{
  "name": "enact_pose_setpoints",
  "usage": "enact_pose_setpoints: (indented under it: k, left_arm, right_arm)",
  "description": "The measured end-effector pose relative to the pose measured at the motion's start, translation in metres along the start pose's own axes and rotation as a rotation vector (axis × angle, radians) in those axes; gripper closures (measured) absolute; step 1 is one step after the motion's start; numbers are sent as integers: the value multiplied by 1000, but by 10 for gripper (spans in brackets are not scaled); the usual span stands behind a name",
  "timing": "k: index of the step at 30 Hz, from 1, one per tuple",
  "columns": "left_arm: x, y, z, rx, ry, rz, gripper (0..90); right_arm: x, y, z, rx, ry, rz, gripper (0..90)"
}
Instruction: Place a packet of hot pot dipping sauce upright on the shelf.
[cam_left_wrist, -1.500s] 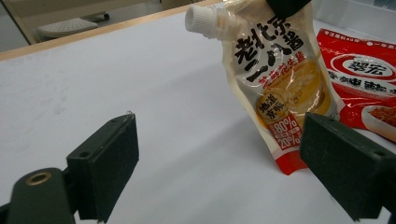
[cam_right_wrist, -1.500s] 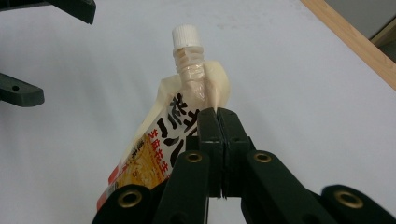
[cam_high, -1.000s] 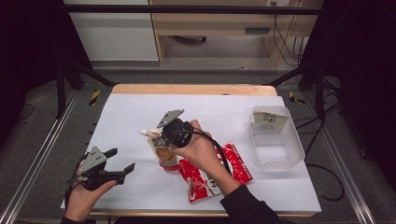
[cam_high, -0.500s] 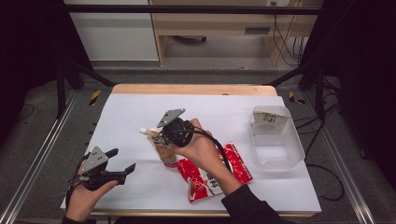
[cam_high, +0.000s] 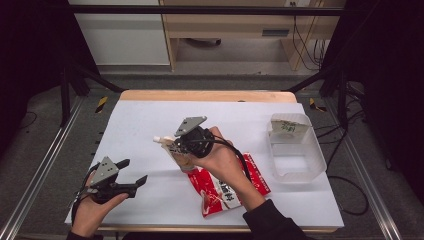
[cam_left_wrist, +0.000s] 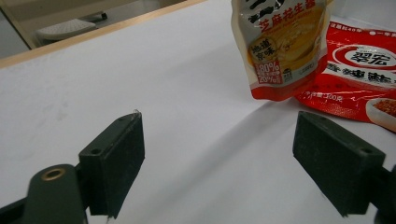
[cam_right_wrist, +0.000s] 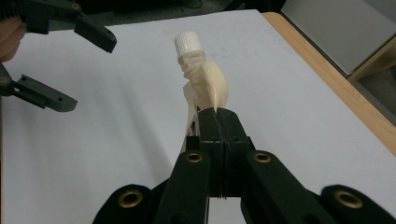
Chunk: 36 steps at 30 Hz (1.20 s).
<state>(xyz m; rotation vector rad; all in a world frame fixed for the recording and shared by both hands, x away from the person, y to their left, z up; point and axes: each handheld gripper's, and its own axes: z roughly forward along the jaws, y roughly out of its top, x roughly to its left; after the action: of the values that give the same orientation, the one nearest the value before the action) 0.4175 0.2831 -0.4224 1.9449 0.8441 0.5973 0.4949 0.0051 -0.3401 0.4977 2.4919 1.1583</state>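
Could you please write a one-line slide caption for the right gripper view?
Right gripper clamps the top edge of a cream spouted pouch, white cap pointing away, above the white table.

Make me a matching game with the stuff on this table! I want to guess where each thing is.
Things:
1. spout pouch
2. red packet
3. clear tub
4. left gripper

Places or states:
A. lying flat under the person's right forearm
B. at the right side of the table
C. pinched in the right gripper
D. jaws wide apart, nothing between them

Pairs: 1-C, 2-A, 3-B, 4-D
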Motion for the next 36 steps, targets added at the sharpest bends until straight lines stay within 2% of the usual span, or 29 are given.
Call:
enact_pose_setpoints:
  k: [5, 8, 10, 12, 14, 17, 19, 21, 27, 30, 33, 36]
  left_arm:
    - [2, 23, 3, -21, -22, 20, 203]
    - [3, 41, 7, -15, -35, 64, 223]
    - [3, 54, 11, -20, -63, 67, 226]
    - [2, 67, 15, -19, -96, 88, 238]
    - [-2, 77, 21, -6, -102, 125, 239]
    - [-5, 89, 30, 8, -127, 150, 242]
    - [-7, 95, 36, 2, -164, 142, 248]
    - [-10, 100, 40, 9, -183, 160, 258]
    - [-16, 109, 53, 24, -240, 170, 337]
    - [-16, 110, 57, 20, -258, 160, 442]
    - [-16, 112, 58, 32, -279, 174, 551]
    - [-17, 113, 58, 48, -299, 185, 619]
  right_arm:
    - [-2, 0, -5, -36, 20, 8, 900]
    - [-1, 1, -9, -47, 25, 5, 900]
    - [-1, 1, -13, -55, 31, 7, 900]
    - [-2, 0, -16, -58, 35, 5, 900]
    - [-2, -2, -20, -61, 35, 8, 900]
    - [-4, -6, -25, -61, 41, 9, 900]
    - [-4, -9, -28, -57, 40, 7, 900]
    - [-4, -12, -32, -55, 39, 8, 900]
    - [-5, -22, -39, -53, 45, 18, 900]
    - [-5, -26, -41, -53, 51, 16, 900]
    - [-6, -29, -43, -52, 54, 20, 900]
    - [-7, -31, -44, -47, 50, 23, 900]
